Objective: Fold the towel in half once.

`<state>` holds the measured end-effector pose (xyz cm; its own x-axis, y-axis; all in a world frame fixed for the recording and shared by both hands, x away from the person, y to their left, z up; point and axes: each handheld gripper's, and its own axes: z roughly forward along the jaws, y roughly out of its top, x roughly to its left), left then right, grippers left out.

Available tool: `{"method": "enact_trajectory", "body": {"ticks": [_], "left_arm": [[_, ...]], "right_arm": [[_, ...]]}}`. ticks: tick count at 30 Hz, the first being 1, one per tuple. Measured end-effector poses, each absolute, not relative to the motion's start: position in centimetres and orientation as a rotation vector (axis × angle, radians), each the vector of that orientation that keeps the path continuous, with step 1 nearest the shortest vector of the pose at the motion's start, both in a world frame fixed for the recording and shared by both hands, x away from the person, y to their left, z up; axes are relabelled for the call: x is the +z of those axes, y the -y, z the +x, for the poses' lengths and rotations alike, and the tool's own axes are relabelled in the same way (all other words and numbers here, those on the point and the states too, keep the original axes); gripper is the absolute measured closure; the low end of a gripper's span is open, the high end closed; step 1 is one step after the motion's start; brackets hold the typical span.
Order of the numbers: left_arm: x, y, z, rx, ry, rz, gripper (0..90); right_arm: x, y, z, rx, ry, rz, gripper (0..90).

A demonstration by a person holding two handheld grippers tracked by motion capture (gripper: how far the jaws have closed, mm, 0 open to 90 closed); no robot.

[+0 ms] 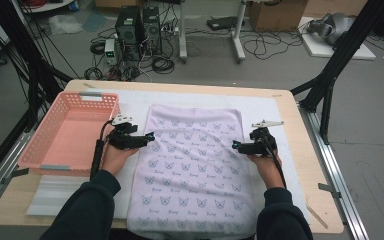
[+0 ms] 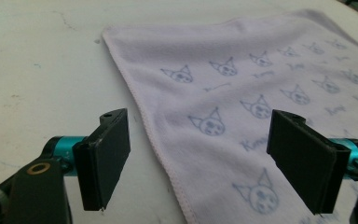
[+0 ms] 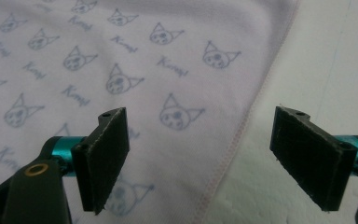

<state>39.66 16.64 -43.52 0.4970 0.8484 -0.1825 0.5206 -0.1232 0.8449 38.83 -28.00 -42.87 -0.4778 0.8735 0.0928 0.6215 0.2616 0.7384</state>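
A pale pink towel [image 1: 195, 165] printed with small cat faces lies flat on the white mat, its near end hanging over the table's front edge. My left gripper [image 1: 150, 136] hovers at the towel's left hem, pointing right, jaws open. In the left gripper view the hem of the towel [image 2: 158, 140] runs between the two black pads [image 2: 105, 158] with nothing pinched. My right gripper [image 1: 236, 145] is at the right hem, pointing left, jaws open. In the right gripper view the stitched edge of the towel [image 3: 242, 135] passes between its pads [image 3: 103, 156], untouched.
A pink plastic basket [image 1: 40, 150] stands on the table's left side, close behind my left hand. The white mat [image 1: 275, 112] covers most of the wooden table [image 1: 310, 170]. Cables, computer towers and black frame legs fill the floor beyond the far edge.
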Motion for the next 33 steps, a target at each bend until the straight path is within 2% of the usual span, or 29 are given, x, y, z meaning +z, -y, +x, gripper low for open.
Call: {"method": "enact_trajectory", "body": {"ticks": [1, 3, 8, 11, 13, 18, 19, 21, 22, 23, 24, 27, 33], "left_arm": [[-43.6, -16.5, 40.0, 0.419, -1.157, 1.799, 22.1], [-44.0, -16.2, 40.8, 0.377, -1.172, 1.808, 23.6], [-45.0, -16.1, 42.2, 0.394, -1.260, 1.850, 25.2], [-45.1, -15.8, 42.3, 0.427, -1.237, 1.878, 26.0], [-45.1, -15.6, 42.3, 0.454, -1.224, 1.896, 29.9], [-45.1, -15.5, 42.2, 0.540, -1.210, 1.934, 51.4], [-45.1, -15.6, 42.2, 0.540, -1.204, 1.936, 56.2], [-45.1, -15.6, 42.2, 0.486, -1.170, 1.932, 76.1], [-45.1, -15.3, 42.1, 0.488, -1.153, 1.943, 85.9], [-45.1, -15.2, 42.1, 0.497, -1.144, 1.952, 86.3], [-45.1, -15.4, 42.1, 0.479, -1.135, 1.953, 86.7], [-45.1, -15.9, 42.4, 0.439, -1.189, 1.903, 87.1], [-43.6, -16.7, 42.3, 0.503, -1.232, 1.695, 87.4]], "right_arm": [[-42.9, 27.9, 39.1, 1.049, -2.203, 1.372, 19.1], [-43.0, 27.7, 39.7, 1.053, -2.210, 1.375, 25.8], [-43.4, 27.4, 40.7, 1.031, -2.184, 1.407, 26.5], [-43.7, 27.2, 41.3, 0.992, -2.195, 1.411, 27.0], [-44.0, 27.1, 41.7, 0.956, -2.188, 1.441, 29.9], [-44.3, 26.8, 42.0, 0.904, -2.152, 1.456, 43.4], [-44.3, 26.8, 42.0, 0.910, -2.144, 1.457, 48.8], [-44.3, 26.9, 42.0, 0.922, -2.136, 1.465, 62.1], [-44.3, 26.9, 42.0, 0.932, -2.140, 1.462, 71.5], [-44.3, 26.9, 42.1, 0.950, -2.160, 1.450, 82.3], [-44.2, 26.8, 42.0, 0.961, -2.173, 1.441, 84.0], [-44.1, 26.8, 42.2, 0.948, -2.195, 1.413, 86.0], [-42.2, 27.1, 42.4, 1.070, -2.024, 1.379, 86.2]]}}
